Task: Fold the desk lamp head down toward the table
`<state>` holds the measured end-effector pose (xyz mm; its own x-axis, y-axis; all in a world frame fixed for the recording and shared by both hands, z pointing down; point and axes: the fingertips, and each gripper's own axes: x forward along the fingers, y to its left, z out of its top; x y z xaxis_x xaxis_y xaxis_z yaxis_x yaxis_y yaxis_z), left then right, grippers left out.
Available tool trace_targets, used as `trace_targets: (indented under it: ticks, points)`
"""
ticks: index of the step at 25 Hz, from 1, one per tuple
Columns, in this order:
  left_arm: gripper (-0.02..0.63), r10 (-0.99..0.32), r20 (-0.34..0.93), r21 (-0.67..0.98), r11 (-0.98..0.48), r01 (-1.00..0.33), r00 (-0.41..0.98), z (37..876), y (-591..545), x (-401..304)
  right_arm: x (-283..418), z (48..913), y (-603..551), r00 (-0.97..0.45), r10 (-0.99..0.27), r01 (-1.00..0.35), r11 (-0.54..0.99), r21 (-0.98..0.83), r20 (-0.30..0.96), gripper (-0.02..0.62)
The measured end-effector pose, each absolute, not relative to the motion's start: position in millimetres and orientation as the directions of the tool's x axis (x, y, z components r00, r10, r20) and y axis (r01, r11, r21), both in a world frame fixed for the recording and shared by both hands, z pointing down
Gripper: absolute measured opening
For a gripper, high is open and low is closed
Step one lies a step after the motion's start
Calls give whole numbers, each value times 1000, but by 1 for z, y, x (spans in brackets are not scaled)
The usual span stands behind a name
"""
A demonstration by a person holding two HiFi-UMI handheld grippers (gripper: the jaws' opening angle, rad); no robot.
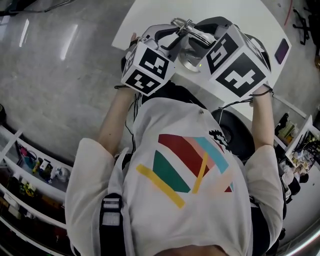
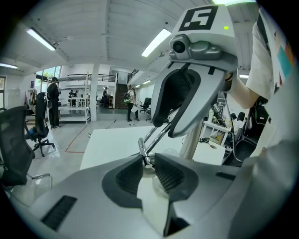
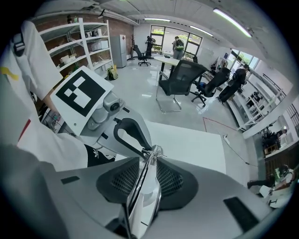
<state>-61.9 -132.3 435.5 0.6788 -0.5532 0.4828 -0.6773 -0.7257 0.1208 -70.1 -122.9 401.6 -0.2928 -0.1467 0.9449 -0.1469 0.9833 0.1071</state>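
The desk lamp's chrome arm (image 1: 187, 27) stands over the white table (image 1: 250, 15), between my two grippers. A round pale part of the lamp (image 1: 190, 58) shows below it. My left gripper (image 2: 145, 164) is shut on the arm's chrome joint (image 2: 144, 155), which sits at the pad tips. Two thin rods (image 2: 158, 134) run up from there to my right gripper (image 2: 180, 100). My right gripper (image 3: 148, 175) points steeply down, shut on the chrome rods (image 3: 140, 186), with a white lamp part between the pads too. The left gripper's dark finger (image 3: 133, 135) meets the same joint (image 3: 154, 151).
A purple flat object (image 1: 282, 50) lies near the table's right edge. A black office chair (image 1: 235, 132) stands by the person's right side, and shelves (image 1: 30, 175) line the left. Office chairs (image 3: 180, 79) and standing people (image 2: 53, 100) are farther off.
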Motion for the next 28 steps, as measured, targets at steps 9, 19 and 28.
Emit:
trace_targets:
  ticks: [9, 19, 28]
  points:
    - [107, -564, 474, 121, -719, -684, 676, 436, -133, -56, -63, 395, -126, -366, -164, -206, 974, 92, 916, 124]
    - [106, -639, 406, 133, -667, -734, 654, 400, -143, -71, -31, 308, -160, -518, -651, -620, 732, 281, 555, 123]
    - [106, -694, -63, 38, -720, -693, 717, 205, -177, -51, 92, 194, -144, -310, -950, -936, 312, 165, 38, 124]
